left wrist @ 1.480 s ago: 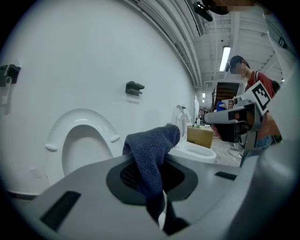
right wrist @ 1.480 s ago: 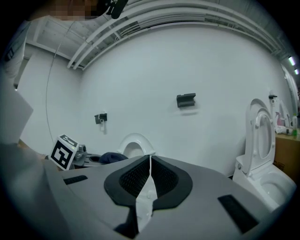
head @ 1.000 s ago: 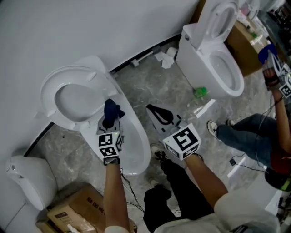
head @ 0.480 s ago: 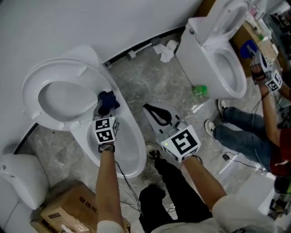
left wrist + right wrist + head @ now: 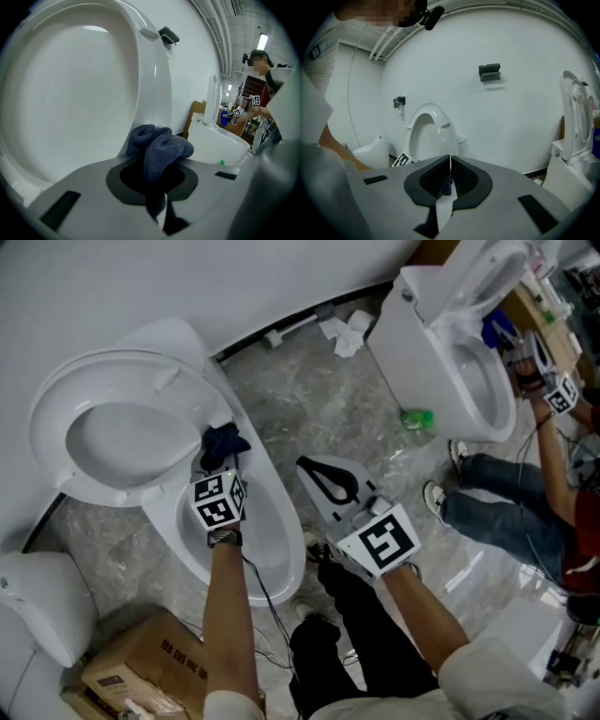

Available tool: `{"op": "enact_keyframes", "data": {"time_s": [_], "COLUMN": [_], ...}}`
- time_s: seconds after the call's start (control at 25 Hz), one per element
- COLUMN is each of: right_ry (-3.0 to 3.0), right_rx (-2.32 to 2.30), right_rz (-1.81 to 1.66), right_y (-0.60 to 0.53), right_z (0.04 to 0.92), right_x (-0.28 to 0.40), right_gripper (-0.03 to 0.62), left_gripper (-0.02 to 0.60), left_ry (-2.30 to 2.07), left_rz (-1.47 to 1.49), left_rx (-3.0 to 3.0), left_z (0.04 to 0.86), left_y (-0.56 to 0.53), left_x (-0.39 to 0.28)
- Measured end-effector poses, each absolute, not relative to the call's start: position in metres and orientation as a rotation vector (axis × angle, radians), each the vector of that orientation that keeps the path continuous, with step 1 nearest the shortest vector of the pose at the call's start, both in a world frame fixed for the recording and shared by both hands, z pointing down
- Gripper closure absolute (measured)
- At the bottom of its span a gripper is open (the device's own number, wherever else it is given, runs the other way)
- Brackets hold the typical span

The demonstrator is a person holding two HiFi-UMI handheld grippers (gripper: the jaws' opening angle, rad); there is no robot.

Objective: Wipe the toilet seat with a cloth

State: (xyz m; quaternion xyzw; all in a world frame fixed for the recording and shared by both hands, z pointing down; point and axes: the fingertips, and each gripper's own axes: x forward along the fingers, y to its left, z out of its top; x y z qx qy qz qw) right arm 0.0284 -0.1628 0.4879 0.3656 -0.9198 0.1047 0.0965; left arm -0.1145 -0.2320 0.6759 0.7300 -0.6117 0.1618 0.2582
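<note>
The white toilet (image 5: 267, 521) stands at the left with its seat and lid (image 5: 103, 432) raised against the wall. My left gripper (image 5: 218, 465) is shut on a bunched dark blue cloth (image 5: 223, 444), at the back of the bowl rim where the raised seat hinges. In the left gripper view the cloth (image 5: 159, 147) sits against the lower edge of the raised seat (image 5: 70, 93); I cannot tell if it touches. My right gripper (image 5: 330, 486) hangs over the floor to the right of the bowl, shut and holding nothing, its pads (image 5: 461, 177) together.
A second toilet (image 5: 427, 324) stands at the upper right, where another person (image 5: 548, 399) works with grippers. Crumpled paper (image 5: 345, 329) and a green object (image 5: 417, 418) lie on the floor. A cardboard box (image 5: 141, 676) and a white fixture (image 5: 37, 601) sit at the lower left.
My left gripper has sunk with the cloth from above the bowl to the back of the rim by the raised seat. The right gripper has dropped slightly and stays shut.
</note>
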Motion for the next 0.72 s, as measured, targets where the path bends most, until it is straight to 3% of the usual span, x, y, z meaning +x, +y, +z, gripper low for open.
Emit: {"op": "enact_keyframes", "data": {"time_s": [0.72], "right_ry": [-2.715], "right_rx": [1.043], "right_rz": [0.304], "right_y": [-0.156], "right_z": [0.491], "right_x": [-0.001], "right_gripper": [0.565], "left_gripper": [0.538], "left_ry": [-1.829], "left_rz": [0.517], "left_rx": [1.68], "left_z": [0.71], "left_y": [-0.155], "left_x": [-0.217]}}
